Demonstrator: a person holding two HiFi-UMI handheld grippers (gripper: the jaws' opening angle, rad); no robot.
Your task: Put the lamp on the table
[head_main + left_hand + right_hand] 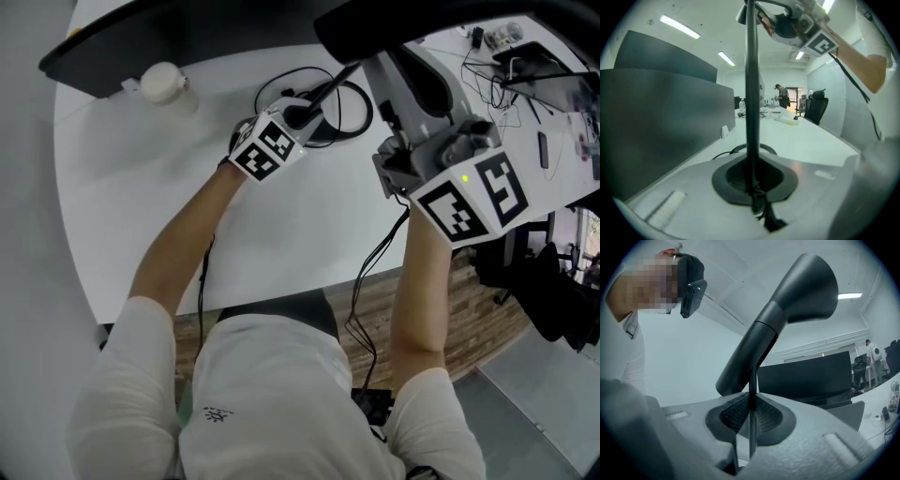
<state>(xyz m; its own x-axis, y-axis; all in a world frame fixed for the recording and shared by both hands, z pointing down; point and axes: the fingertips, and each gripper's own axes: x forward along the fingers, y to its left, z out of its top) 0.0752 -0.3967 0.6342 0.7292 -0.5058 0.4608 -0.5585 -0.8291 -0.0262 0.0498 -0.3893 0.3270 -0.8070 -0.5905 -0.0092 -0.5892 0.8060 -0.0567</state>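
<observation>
A white, round-shouldered bottle [165,84] stands at the far left of the head view on the smooth white counter [141,206], close to a dark matte partition [94,66].

The left hand-held gripper [753,194] is fully closed on the lamp's [422,28] thin black pole [751,84], low on its length. Its own view shows the dark pads pinching the pole. In the head view that grip is tucked under the gripper's black-and-white marker cube [270,148].

Beyond these jaws a black ring lies flat on the counter. From above it reads as loops of black cable [330,105]. No view shows whether the lamp's foot is among them or resting on the counter at all.

The lamp stands upright between the two hands, over the near part of the counter.

The right hand-held gripper [750,430] sits higher up. Its textured dark pads are closed on a thin rod [752,390] just beneath the shade [801,291]. Only this view gives the shade's form, a smooth matte black cone flaring from a tubular neck. The head view shows it merely as a black mass across the top edge.

The left gripper view looks up at this gripper from below, at the pole's top.

At the right of the head view is a wood-grain floor [478,309].
</observation>
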